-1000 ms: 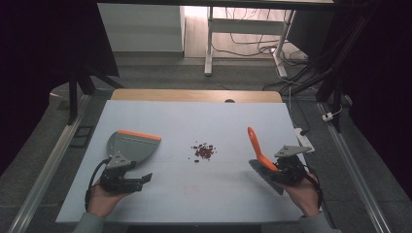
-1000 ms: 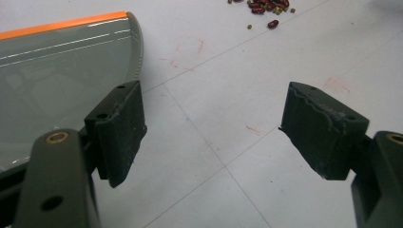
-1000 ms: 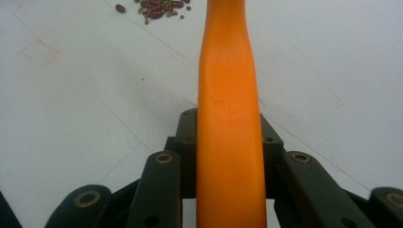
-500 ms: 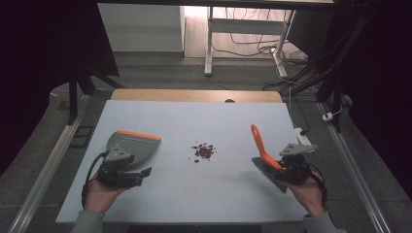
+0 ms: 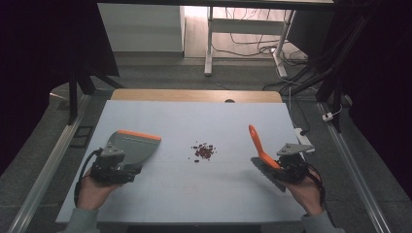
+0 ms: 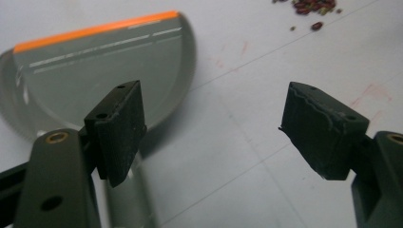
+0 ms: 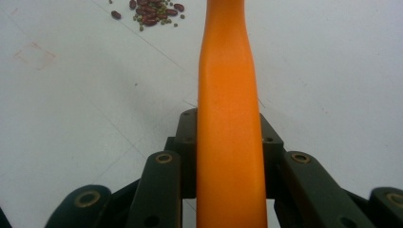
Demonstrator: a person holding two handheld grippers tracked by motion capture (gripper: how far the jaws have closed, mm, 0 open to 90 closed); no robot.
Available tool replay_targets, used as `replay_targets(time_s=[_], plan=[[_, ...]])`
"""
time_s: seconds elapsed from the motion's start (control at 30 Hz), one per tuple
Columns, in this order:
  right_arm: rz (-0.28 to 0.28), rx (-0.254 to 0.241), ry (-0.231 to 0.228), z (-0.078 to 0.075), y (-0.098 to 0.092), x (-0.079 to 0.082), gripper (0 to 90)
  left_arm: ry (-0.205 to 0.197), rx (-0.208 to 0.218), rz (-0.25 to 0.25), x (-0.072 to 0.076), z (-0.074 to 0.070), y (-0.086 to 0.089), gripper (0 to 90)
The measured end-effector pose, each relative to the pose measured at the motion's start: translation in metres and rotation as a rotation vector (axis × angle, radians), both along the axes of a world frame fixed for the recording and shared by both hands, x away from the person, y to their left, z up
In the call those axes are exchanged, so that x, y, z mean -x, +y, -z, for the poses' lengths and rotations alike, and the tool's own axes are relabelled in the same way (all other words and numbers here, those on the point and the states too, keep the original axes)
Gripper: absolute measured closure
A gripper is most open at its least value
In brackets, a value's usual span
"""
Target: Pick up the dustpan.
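Brush (image 5: 258, 144): orange handle, smooth and slightly waisted, with a dark bristle head at its lower end; the handle is clamped between the closed jaws of the right gripper (image 5: 284, 170) at the right side of the table (image 5: 160, 109). Long axis runs from the gripper up and away toward the far side of the table, leaning a little left in the high view; in the right gripper view the handle (image 7: 229, 118) rises straight up the middle, its free end pointing past the beans (image 7: 153, 10). Dustpan (image 5: 131, 146): grey, flat-lying, half-round pan with an orange strip along its straight lip; lip faces the far right, toward the table's middle, and its handle runs back toward the left gripper (image 5: 114, 167). In the left gripper view the dustpan (image 6: 95, 71) lies just ahead of the left-hand jaw. Left gripper: jaws wide apart, nothing between them. Beans (image 5: 204, 150): small heap of dark red and greenish pieces at the table's middle, between dustpan and brush, well apart from both.
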State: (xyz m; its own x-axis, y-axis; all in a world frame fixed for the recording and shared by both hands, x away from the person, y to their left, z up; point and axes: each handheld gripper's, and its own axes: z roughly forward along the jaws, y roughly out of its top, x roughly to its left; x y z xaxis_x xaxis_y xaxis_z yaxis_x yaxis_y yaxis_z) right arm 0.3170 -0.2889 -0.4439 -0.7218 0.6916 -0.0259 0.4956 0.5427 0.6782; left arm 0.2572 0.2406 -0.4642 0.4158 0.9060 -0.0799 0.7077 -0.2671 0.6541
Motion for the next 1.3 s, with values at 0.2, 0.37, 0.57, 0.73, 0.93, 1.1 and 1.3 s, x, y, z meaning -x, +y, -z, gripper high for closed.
replay_targets(time_s=[0.2, 0.37, 0.57, 0.73, 0.93, 1.1, 1.3], plan=[[-0.011, 0.001, -0.003, 0.0, 0.003, 0.001, 70.5, 0.048, -0.018, -0.024, 0.0, -0.002, 0.016, 23.3], [-0.018, 0.007, -0.001, 0.002, 0.006, 0.001, 70.5, 0.07, -0.009, -0.069, 0.002, -0.006, 0.029, 22.1], [-0.02, 0.012, 0.003, 0.002, 0.007, 0.001, 70.5, 0.14, -0.006, -0.085, 0.004, -0.009, 0.037, 20.9], [-0.022, 0.005, 0.01, 0.003, 0.008, 0.001, 70.5, 0.19, 0.009, -0.103, 0.003, -0.004, 0.043, 19.6], [-0.023, 0.014, 0.014, 0.005, 0.009, 0.0, 70.5, 0.219, 0.047, -0.105, -0.005, 0.008, 0.043, 18.9], [-0.018, 0.025, 0.019, 0.008, 0.009, -0.001, 70.5, 0.264, 0.056, -0.115, -0.017, 0.029, 0.037, 18.6], [-0.015, 0.02, 0.014, 0.007, 0.008, -0.001, 70.5, 0.287, 0.064, -0.143, -0.026, 0.046, 0.037, 20.6]])
